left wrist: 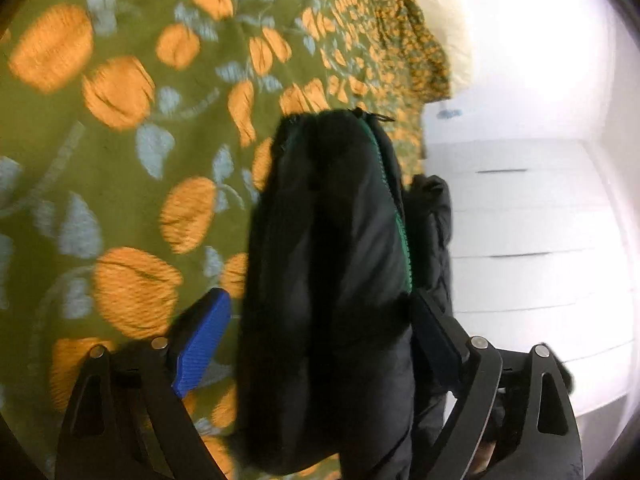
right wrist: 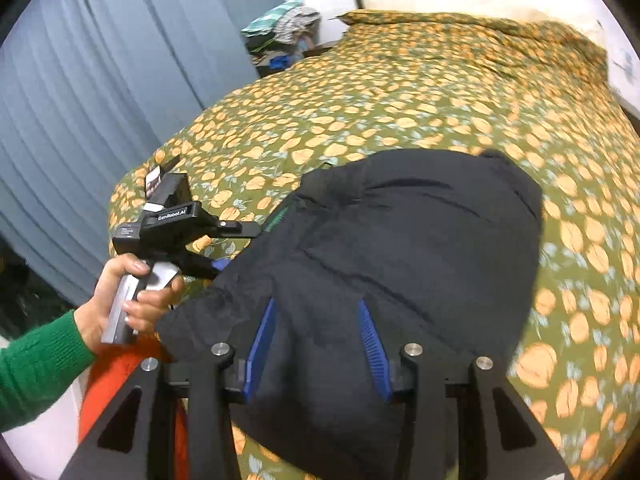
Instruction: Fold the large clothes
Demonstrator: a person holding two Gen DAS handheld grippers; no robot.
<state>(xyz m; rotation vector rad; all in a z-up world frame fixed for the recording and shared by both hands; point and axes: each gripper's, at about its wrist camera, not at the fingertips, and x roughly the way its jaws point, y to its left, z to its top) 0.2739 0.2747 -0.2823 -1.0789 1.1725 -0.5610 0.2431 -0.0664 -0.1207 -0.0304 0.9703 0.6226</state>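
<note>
A black puffer jacket [right wrist: 404, 232] with a green zipper edge lies on the bed. In the left wrist view a thick fold of the jacket [left wrist: 332, 272] stands between my left gripper's [left wrist: 320, 300] blue pads [left wrist: 200, 344]; the jaws are wide and the left pad stands apart from the cloth. My right gripper [right wrist: 320, 308] has its blue pads [right wrist: 262, 344] on either side of a bunch of jacket hem. The left gripper also shows in the right wrist view [right wrist: 224, 240], held by a hand in a green sleeve at the jacket's left edge.
The bed has a green cover with orange flowers [right wrist: 400, 100]. A grey curtain [right wrist: 100, 100] hangs on the left. A pile of clothes [right wrist: 284, 28] sits beyond the bed. White drawers [left wrist: 520, 220] stand beside the bed. Something red [right wrist: 120, 380] lies below the hand.
</note>
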